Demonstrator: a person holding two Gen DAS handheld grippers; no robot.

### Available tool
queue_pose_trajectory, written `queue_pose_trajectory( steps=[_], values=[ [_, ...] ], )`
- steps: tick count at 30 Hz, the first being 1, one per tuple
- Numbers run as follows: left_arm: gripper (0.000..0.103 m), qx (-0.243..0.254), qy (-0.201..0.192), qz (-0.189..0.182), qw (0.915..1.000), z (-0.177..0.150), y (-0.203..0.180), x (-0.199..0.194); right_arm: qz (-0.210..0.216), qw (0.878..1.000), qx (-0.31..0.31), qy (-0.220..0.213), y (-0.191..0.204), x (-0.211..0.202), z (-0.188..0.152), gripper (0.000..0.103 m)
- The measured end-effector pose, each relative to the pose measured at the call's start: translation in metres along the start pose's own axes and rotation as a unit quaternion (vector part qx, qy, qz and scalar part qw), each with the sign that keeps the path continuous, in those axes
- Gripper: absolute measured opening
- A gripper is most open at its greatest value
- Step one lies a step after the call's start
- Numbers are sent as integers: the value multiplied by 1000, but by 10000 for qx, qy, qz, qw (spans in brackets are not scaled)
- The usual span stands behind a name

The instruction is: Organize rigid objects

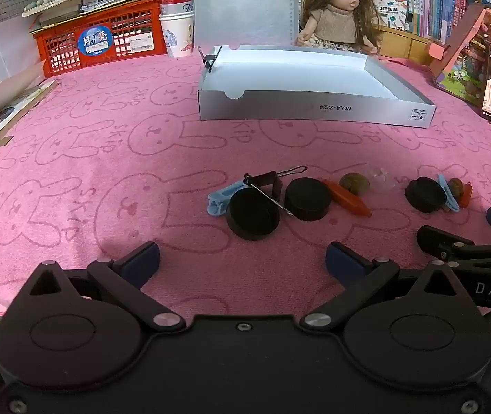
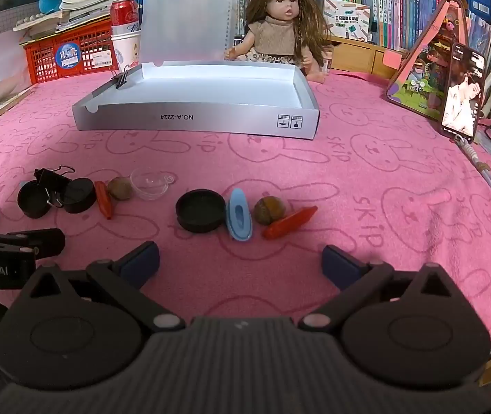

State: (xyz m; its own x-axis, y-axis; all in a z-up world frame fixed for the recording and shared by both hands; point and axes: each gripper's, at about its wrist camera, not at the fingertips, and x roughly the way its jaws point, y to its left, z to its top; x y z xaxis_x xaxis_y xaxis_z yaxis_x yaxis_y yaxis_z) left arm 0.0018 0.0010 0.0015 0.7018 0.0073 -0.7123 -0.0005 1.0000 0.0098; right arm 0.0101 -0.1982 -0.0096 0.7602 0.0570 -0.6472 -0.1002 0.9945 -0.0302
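Note:
Small items lie in a row on the pink towel. In the left wrist view: a blue clip [image 1: 216, 200], a black cap [image 1: 253, 214], a black binder clip [image 1: 269, 181], a second cap [image 1: 307, 199], an orange stick [image 1: 347, 198] and a walnut [image 1: 354, 183]. My left gripper [image 1: 242, 264] stands open just short of them, holding nothing. In the right wrist view: a black cap [image 2: 200, 210], a blue clip [image 2: 239, 219], a walnut [image 2: 269, 210] and an orange stick [image 2: 290, 227]. My right gripper [image 2: 240, 262] is open and bare before these. A clear cup [image 2: 150, 183] lies between the groups.
A shallow grey box [image 2: 193, 119] with its lid up sits behind the row, a binder clip [image 2: 121, 77] on its left wall. Behind it are a doll [image 2: 280, 27], a red crate [image 2: 69, 55] and a can [image 2: 124, 12]. A phone [image 2: 462, 93] stands at the right.

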Motion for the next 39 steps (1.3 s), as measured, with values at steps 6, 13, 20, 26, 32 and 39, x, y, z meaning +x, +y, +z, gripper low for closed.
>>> queue_pose_trajectory(
  steps=[6,13,20,26,32,39],
  values=[
    [103,-2,2,3,10000,0,0,0,1,10000,2,4,0,0,0,103],
    [103,-4,3,6,10000,0,-1,0,3,10000,2,6,0,0,-1,103],
    [103,-2,4,6,10000,0,-1,0,2,10000,4,8,0,1,-1,103],
    [103,-1,-3,14,10000,-1,-2,0,3,10000,2,8,0,1,-1,103],
    [103,-2,21,11,10000,-1,-1,0,3,10000,4,8,0,1,-1,103],
    [103,17,52,6,10000,0,0,1,4,10000,1,8,0,0,0,103]
  ],
)
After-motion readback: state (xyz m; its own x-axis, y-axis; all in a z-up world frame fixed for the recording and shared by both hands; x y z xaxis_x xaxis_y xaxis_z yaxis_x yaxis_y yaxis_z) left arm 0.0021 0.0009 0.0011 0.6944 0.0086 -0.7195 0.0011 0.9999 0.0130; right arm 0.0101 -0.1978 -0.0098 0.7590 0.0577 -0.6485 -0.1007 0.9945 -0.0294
